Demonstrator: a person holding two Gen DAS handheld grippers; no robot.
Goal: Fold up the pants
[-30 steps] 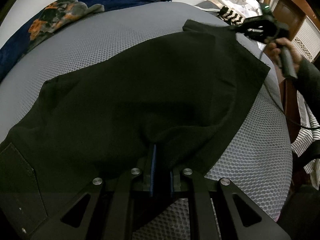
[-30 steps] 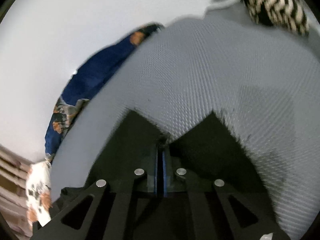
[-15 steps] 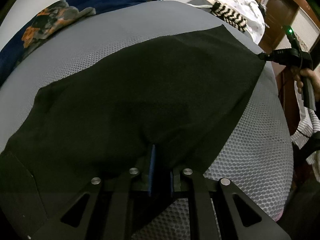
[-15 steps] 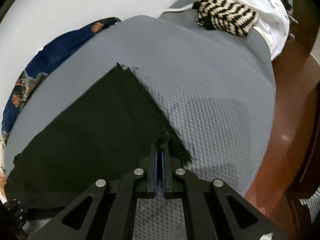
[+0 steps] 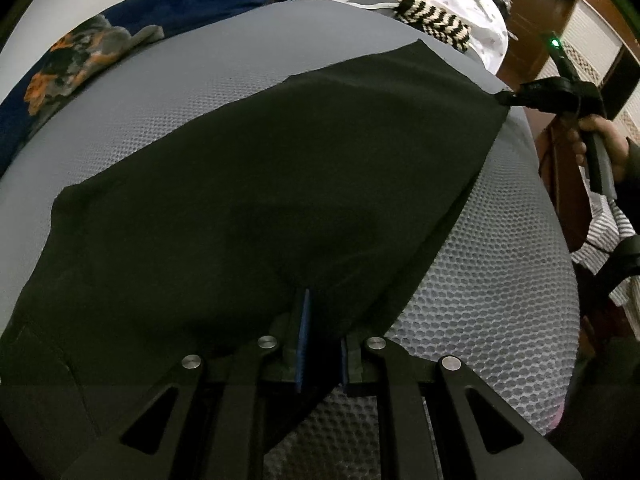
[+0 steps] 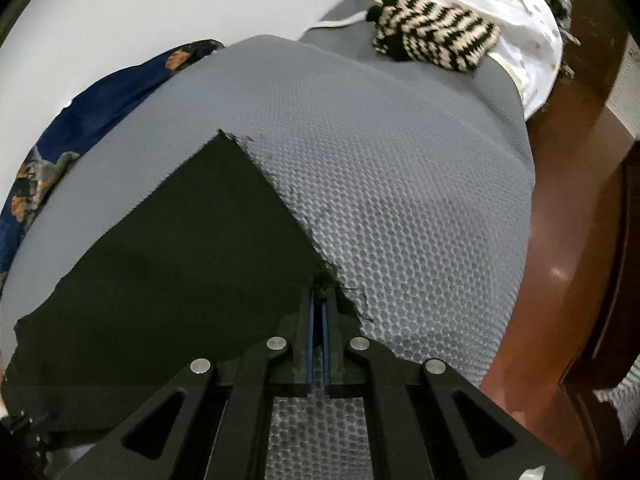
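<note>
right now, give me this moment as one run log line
step: spreading pants flat | left gripper: shut on pants edge | right gripper: shut on pants corner | surface: grey mattress | fold: not yet made

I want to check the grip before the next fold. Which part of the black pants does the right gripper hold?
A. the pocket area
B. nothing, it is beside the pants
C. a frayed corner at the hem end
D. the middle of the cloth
C: in the right wrist view the right gripper is shut on a frayed corner of the black pants, and loose threads stick out on the grey mesh mattress.
</note>
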